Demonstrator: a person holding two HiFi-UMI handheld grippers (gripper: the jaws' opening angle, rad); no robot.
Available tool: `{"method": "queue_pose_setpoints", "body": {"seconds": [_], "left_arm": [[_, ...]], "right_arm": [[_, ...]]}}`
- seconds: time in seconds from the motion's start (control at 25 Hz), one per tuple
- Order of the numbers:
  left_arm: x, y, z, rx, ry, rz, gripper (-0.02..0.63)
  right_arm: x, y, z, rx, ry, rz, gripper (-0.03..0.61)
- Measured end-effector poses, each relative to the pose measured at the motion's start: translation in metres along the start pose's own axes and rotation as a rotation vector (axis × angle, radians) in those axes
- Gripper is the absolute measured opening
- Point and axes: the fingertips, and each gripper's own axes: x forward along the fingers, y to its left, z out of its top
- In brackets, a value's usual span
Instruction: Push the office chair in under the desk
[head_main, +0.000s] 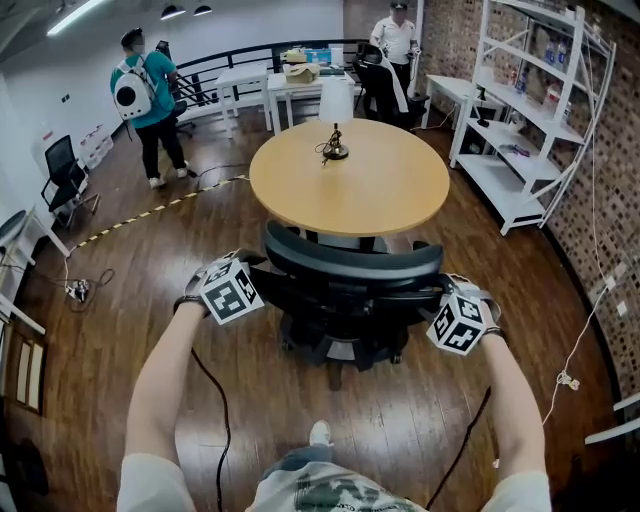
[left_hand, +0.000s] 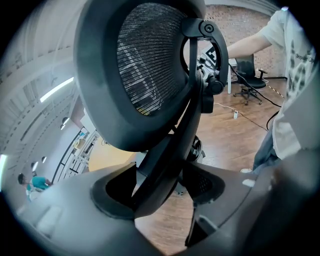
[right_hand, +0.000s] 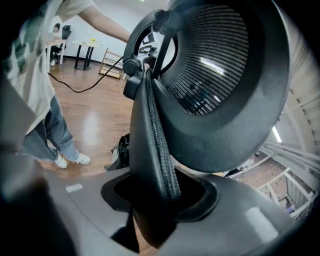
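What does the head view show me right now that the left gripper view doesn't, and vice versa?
Head view only: the office chair standing at the near edge of the round table, the lamp on that table, and the white shelving beyond it.
Left gripper view only: the left gripper with its jaws closed on a bar of the chair's backrest frame, and the backrest mesh close up.
Both: the chair, the wooden floor and the person in teal.

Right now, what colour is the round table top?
The table top is light tan; head view shows it best.
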Motion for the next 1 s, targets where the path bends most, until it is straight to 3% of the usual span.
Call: {"method": "queue_pose_setpoints", "body": {"seconds": [0.68,1.0], "left_arm": [[0.047,0.062,0.016,0.024,-0.023,-0.005,0.314],[0.047,0.064,0.017,0.033,-0.033,-0.019,0.318]], "right_arm": [[0.049,-0.062,-0.016,0.011,0.049,-0.014,0.181],[0.050,-0.065,-0.017,0.008,0.050,-0.028,0.181]]}}
